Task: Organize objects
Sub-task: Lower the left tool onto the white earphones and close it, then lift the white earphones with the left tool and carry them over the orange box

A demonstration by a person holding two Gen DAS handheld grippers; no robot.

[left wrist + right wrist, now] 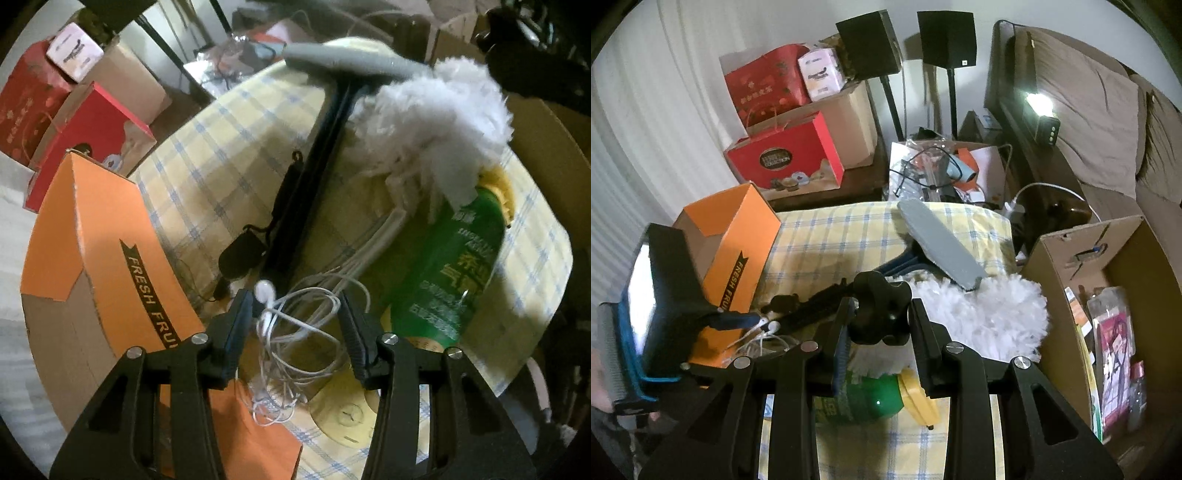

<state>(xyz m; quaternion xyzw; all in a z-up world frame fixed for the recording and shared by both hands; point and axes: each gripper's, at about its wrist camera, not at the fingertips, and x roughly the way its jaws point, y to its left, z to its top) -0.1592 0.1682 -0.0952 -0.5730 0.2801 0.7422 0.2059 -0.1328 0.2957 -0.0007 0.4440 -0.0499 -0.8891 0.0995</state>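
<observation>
The left gripper [297,317] is standing partly open around tangled white earphones [288,332] beside the orange box [110,251], pads not pressing. The right gripper [881,325] is clamping a black knob [882,306], its black rod running lengthwise toward that box.

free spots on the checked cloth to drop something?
Bare checked cloth lies between the orange box and the grey pad. Crowded nearer the camera: black pole, white duster, green can, earphones.
</observation>
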